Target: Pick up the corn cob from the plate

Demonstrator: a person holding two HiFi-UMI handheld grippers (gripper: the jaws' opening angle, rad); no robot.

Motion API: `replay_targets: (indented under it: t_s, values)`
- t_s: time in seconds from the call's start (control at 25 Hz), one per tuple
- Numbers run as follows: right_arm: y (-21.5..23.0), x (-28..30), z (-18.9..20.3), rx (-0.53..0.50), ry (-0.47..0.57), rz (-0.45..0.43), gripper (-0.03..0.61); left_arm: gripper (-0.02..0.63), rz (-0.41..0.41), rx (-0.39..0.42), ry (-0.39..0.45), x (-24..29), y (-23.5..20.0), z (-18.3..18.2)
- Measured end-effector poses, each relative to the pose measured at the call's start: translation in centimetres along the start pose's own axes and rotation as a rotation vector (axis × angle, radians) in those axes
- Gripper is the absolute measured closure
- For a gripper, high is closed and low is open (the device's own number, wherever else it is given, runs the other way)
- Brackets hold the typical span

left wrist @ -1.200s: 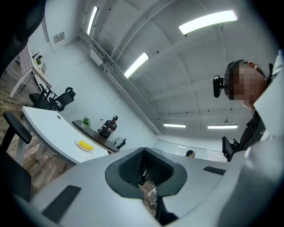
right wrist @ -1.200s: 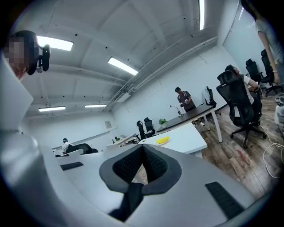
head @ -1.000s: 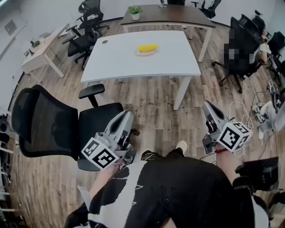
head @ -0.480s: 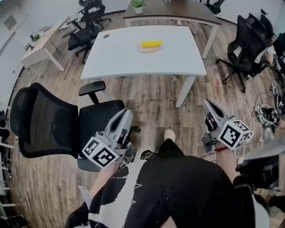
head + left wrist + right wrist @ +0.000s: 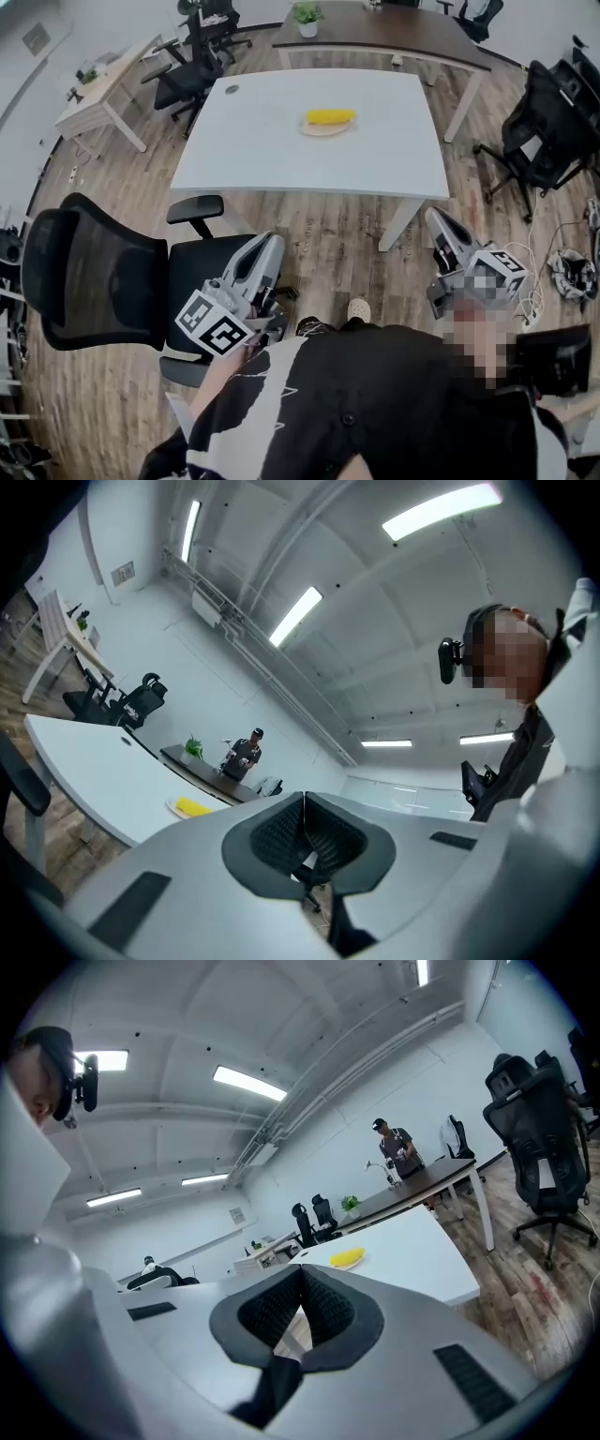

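Note:
A yellow corn cob (image 5: 330,117) lies on a small pale plate (image 5: 325,129) toward the far side of a white table (image 5: 281,155). Both grippers hang low in front of the person's body, well short of the table. The left gripper (image 5: 270,244) is shut and empty, beside a black chair. The right gripper (image 5: 437,219) is also shut and empty, above the wooden floor. The left gripper view has the corn cob (image 5: 195,806) far off to the left of the closed left gripper (image 5: 305,799). In the right gripper view the corn cob (image 5: 348,1257) shows just above the closed right gripper (image 5: 302,1275).
A black office chair (image 5: 103,272) stands close at the left, between me and the table. Behind the table is a dark desk (image 5: 394,33) with a potted plant (image 5: 307,13). More black chairs (image 5: 553,122) and floor cables (image 5: 562,267) are on the right. A person (image 5: 398,1152) stands by the dark desk.
The table with the corn cob has come nearer and sits lower in the head view. Both grippers travel along with the body, still shut and in the same posture.

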State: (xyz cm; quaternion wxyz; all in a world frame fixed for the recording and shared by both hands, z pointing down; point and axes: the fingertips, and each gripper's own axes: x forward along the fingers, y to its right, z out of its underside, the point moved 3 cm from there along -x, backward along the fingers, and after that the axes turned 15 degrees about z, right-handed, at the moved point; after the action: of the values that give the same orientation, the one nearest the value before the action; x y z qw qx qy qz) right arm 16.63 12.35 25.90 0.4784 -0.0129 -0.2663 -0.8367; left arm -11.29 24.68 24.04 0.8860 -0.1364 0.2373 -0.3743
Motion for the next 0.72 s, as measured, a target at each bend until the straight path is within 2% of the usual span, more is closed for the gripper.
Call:
replay_targets:
  t_s: [0.2,0.4,0.6,0.72]
  values:
    - [3.6,4.9,-1.8,0.021,-0.021,-0.049,0.563,0.598,-0.032,0.039,0.017,4.5,-3.3,-0.3]
    - [6.1,8.5,-4.1,0.004,-0.043,-0.043,0.563,0.598,-0.056,0.034,0.092,7.9,-6.0,-0.8]
    - [8.1,11.6,-5.0,0.007,-0.059,-0.056,0.563,0.598,-0.091,0.078,0.044,10.5,-8.3,0.0]
    - [9.2,13.0,-4.6,0.025,-0.078,-0.058,0.563,0.598,-0.108,0.057,0.026,11.5,-9.3,1.1]
